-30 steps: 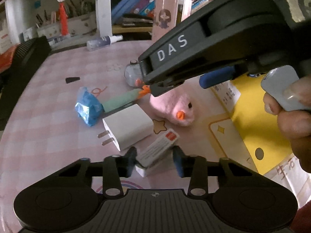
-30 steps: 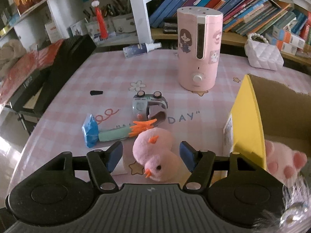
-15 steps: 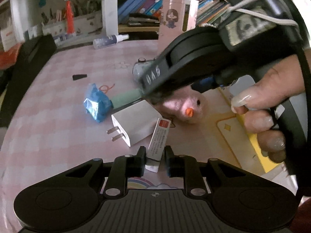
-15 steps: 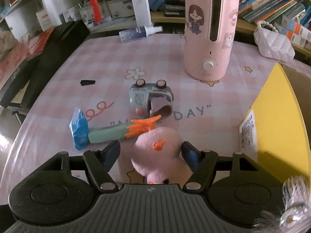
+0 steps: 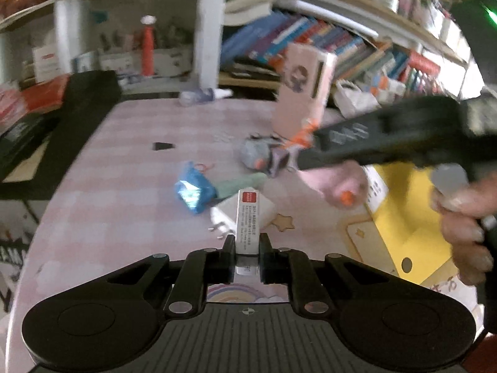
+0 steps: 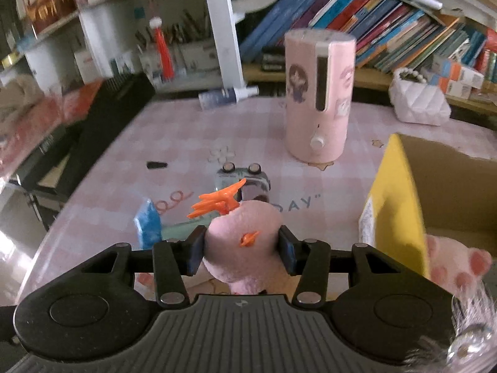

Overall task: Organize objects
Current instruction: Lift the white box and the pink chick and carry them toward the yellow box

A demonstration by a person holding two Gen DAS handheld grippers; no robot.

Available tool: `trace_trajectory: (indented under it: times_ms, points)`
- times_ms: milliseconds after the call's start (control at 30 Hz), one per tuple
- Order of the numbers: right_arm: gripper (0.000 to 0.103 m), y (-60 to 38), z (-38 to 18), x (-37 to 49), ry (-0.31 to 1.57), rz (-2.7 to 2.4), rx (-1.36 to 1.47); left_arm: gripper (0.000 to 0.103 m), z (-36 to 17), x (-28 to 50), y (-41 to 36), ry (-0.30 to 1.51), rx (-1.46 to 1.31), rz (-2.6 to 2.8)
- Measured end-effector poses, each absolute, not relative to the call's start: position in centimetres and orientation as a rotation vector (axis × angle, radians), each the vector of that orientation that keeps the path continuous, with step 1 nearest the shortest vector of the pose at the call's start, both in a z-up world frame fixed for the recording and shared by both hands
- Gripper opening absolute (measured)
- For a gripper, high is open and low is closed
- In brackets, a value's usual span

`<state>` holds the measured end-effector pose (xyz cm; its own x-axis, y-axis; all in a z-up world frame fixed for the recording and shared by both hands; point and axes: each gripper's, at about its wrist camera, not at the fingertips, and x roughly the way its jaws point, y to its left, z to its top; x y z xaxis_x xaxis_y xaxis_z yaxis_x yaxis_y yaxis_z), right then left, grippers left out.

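Note:
My left gripper (image 5: 247, 250) is shut on a small white box with a red label (image 5: 247, 217) and holds it upright above the pink checked table (image 5: 124, 186). My right gripper (image 6: 242, 248) is shut on a pink plush chick (image 6: 245, 242), lifted off the table; in the left wrist view the chick (image 5: 338, 183) hangs below the right gripper's black body (image 5: 388, 136). A white charger plug (image 5: 223, 214) lies behind the box. A blue and green toy with orange fins (image 6: 174, 220) and a grey toy car (image 6: 245, 177) lie mid-table.
A yellow cardboard box (image 6: 403, 199) stands open at the right, with a pink plush paw (image 6: 456, 264) in front of it. A tall pink humidifier (image 6: 316, 96) stands behind the toys. A spray bottle (image 6: 226, 94), a white quilted bag (image 6: 419, 99) and bookshelves line the back.
My left gripper closed on the white box and raised it upright. My right gripper closed on the pink chick and lifted it off the table.

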<state>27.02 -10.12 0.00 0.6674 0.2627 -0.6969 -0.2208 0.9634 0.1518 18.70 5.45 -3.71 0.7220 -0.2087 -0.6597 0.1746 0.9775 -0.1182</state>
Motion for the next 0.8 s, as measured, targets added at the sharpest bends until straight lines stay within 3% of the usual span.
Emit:
trace_trajectory:
  times_ms: [800]
  points:
    - [0.046,-9.3,1.0,11.6,0.773,0.352,-0.016,0.013,0.9,6.5,8.3,0.632,-0.066,-0.190]
